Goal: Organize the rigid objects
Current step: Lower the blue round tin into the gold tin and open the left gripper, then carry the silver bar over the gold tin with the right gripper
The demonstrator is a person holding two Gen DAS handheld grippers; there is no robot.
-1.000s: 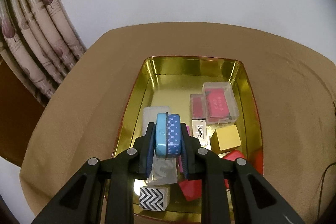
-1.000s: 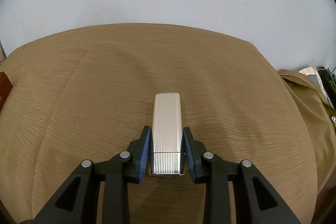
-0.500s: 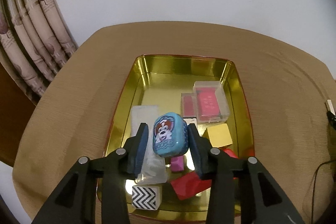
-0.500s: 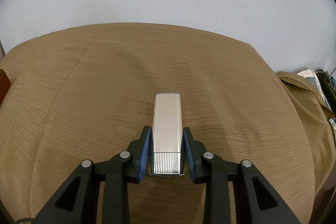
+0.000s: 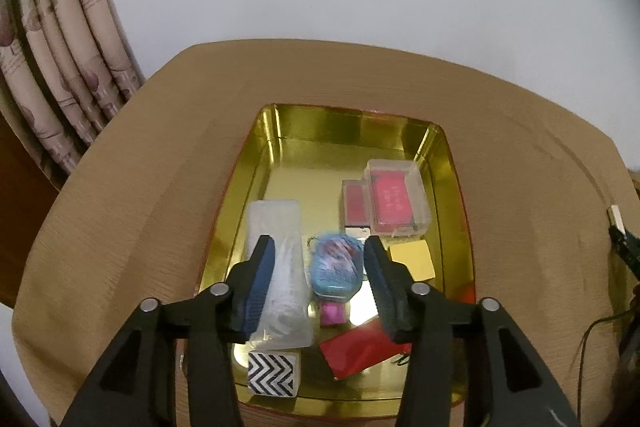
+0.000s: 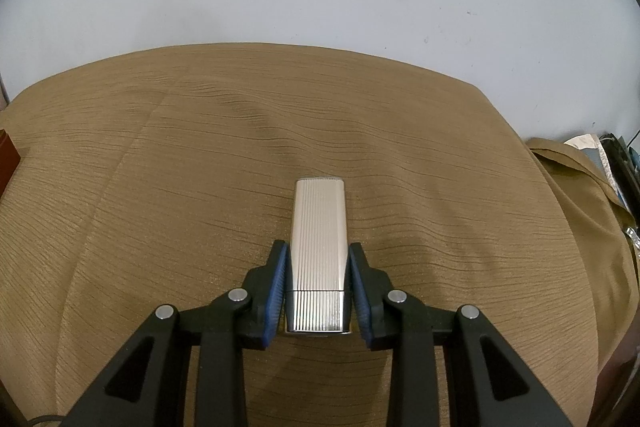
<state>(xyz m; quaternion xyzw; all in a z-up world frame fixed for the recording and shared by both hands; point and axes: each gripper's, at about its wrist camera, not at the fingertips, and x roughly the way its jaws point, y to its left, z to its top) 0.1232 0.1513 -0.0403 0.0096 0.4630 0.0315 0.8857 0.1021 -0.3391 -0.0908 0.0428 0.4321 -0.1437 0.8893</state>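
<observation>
A: Is any writing showing on the things in the gold tray [image 5: 280, 131]?

B: Very little. The pink card inside the clear plastic case [image 5: 398, 199] is carrying pale marks, but they are too small to read. The blue tin [image 5: 337, 270] is blurring badly, so its picture is not coming through.

A: Where is that tin lying against the left gripper [image 5: 318, 269]?

B: It is sitting between the two jaws, which are standing wide apart with gaps on both sides, so they are holding nothing. The tin is lying over other items in the tray, with a magenta piece [image 5: 333, 313] peeking out beneath it.

A: What else is getting cut off?

B: The left jaw is covering part of the long clear box [image 5: 276, 223]. The right jaw is hiding part of the red box [image 5: 360, 351] and the edge of the gold cube [image 5: 412, 261]. The black-and-white chevron block [image 5: 273, 373] is showing at the near rim.

A: And the right gripper [image 6: 318, 269]?

B: Its jaws are clamping the ribbed silver case [image 6: 319, 247], which is pointing forward over the tan cloth on the desk [image 6: 160, 187].
</observation>
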